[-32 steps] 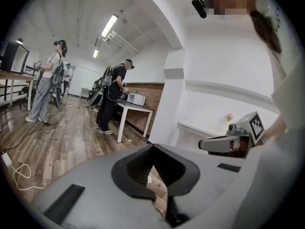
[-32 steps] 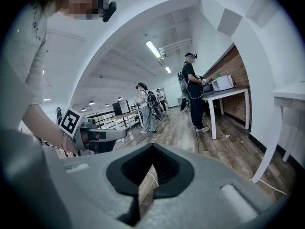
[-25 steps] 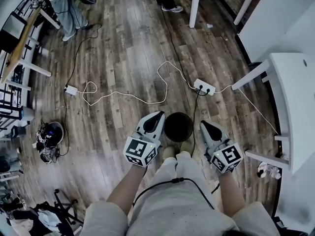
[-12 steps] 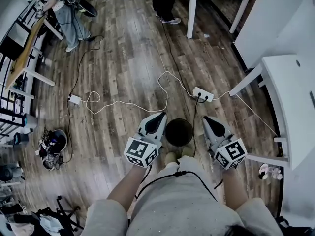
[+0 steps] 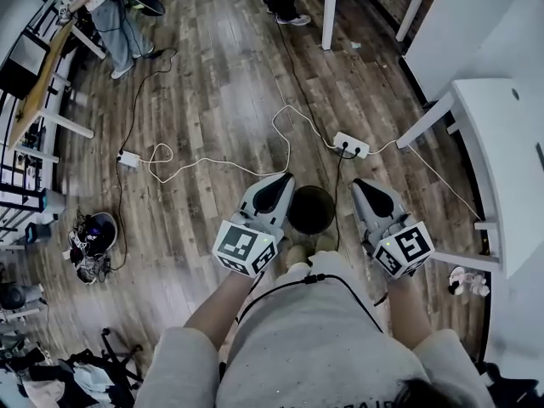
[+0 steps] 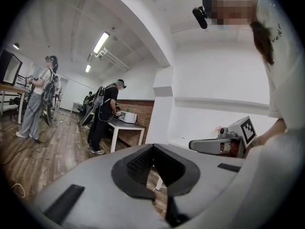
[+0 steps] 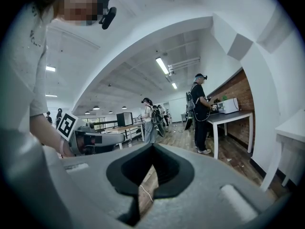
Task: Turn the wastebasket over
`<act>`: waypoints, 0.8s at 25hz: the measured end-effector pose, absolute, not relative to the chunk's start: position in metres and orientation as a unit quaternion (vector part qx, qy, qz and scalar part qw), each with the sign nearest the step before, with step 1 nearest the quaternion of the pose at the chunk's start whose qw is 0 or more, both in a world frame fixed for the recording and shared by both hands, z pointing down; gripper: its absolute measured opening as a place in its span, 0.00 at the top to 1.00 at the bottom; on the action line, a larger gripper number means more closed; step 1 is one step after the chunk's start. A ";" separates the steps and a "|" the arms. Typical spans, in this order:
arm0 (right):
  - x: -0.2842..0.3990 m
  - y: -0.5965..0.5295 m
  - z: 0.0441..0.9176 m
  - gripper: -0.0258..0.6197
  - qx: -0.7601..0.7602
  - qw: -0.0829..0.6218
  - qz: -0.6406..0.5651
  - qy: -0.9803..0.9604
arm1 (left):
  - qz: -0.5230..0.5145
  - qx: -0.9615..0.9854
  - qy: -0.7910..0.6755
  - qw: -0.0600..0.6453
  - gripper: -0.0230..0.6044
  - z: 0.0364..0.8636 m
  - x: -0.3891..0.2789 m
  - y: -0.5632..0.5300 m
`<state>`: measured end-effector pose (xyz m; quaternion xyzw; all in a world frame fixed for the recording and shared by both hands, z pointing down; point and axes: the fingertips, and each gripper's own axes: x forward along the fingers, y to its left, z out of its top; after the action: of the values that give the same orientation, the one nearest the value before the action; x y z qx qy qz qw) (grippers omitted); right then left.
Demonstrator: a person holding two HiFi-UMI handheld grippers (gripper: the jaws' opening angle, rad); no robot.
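Where wastebasket (image 5: 311,209) stands, plank floor (image 5: 212,83), power strip (image 5: 351,145)

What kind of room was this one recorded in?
Probably a shared lab or workshop: a power strip lying on a wood-plank floor, white tables, and other people standing at benches.

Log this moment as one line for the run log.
left tongs: shut, empty | right tongs: shut, empty | wastebasket: upright on floor between them, not held | task: not turned over yet
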<state>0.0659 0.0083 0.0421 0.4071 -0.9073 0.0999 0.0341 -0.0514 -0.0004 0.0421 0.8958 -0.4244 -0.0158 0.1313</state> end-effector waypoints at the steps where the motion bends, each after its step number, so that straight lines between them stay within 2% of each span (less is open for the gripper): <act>1: 0.065 0.010 0.041 0.97 0.406 0.034 0.099 -0.908 | -0.016 0.896 -0.424 0.132 0.97 0.043 -0.052 0.002; 20: 0.049 0.023 0.048 0.97 0.401 0.045 0.098 -0.910 | -0.008 0.890 -0.438 0.129 0.97 0.053 -0.081 0.018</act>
<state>0.0491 0.0232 0.0478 0.4006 -0.9099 0.0981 0.0454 -0.0809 0.0176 0.0530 0.8897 -0.4377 -0.0080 0.1293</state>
